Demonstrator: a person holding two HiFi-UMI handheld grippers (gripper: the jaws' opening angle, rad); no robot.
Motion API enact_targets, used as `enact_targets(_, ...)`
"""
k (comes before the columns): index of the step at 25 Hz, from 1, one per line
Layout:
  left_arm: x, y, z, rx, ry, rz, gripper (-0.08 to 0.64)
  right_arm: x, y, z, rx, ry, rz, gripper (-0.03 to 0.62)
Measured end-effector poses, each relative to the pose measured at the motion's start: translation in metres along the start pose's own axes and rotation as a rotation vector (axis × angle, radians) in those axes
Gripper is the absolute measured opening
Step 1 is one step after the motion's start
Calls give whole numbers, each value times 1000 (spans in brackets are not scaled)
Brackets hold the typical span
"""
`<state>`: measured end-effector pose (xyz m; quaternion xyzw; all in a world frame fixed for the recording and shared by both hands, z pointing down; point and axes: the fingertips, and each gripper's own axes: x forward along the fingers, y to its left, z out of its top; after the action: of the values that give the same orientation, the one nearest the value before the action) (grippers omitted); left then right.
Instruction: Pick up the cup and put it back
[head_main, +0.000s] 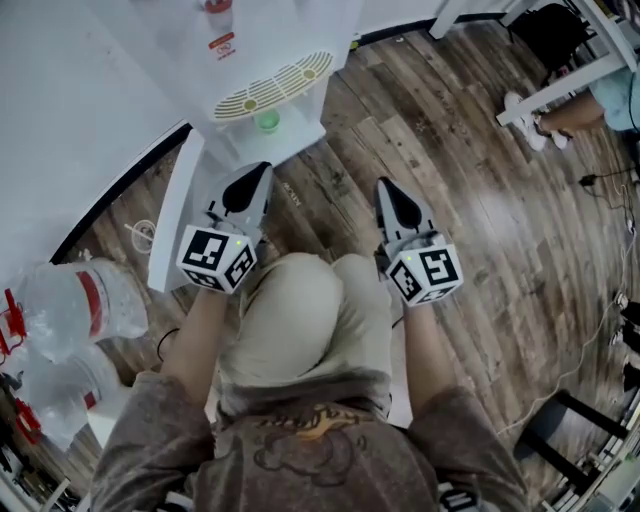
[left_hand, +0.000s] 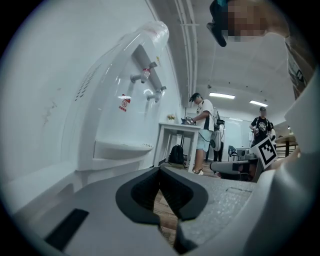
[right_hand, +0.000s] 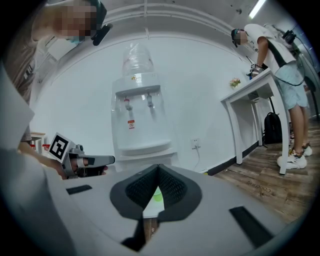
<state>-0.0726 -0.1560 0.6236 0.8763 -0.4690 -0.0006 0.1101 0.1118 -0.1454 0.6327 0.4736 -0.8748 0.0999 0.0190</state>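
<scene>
A small green cup (head_main: 267, 121) stands on the low shelf of the white water dispenser (head_main: 272, 85), below its slotted drip tray. In the right gripper view the cup (right_hand: 157, 196) shows as a green patch through the gap under the jaws. My left gripper (head_main: 262, 170) hovers just short of the dispenser's base, jaws shut and empty. The right gripper (head_main: 384, 185) hangs beside it over the wooden floor, jaws likewise shut on nothing. In the left gripper view the dispenser (left_hand: 120, 100) rises to the left of the closed jaws (left_hand: 160, 168). In the right gripper view it (right_hand: 141, 115) stands straight ahead of the closed jaws (right_hand: 158, 166).
Large water bottles (head_main: 70, 300) lie at the left by the wall. White table legs (head_main: 560, 85) and a person's feet (head_main: 530, 120) are at the upper right. Cables (head_main: 600, 310) trail over the floor at the right. My own knees (head_main: 300, 320) are under the grippers.
</scene>
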Motion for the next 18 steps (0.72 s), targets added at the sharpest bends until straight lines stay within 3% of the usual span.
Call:
enact_targets(15, -15, -11, -16, -7, -7, 19, 2, -22, -1, -12, 3, -7, 0, 2)
enact_targets(18, -15, -9, -20, -31, 4, 16, 41, -21, 3, -14, 4, -6, 6, 2)
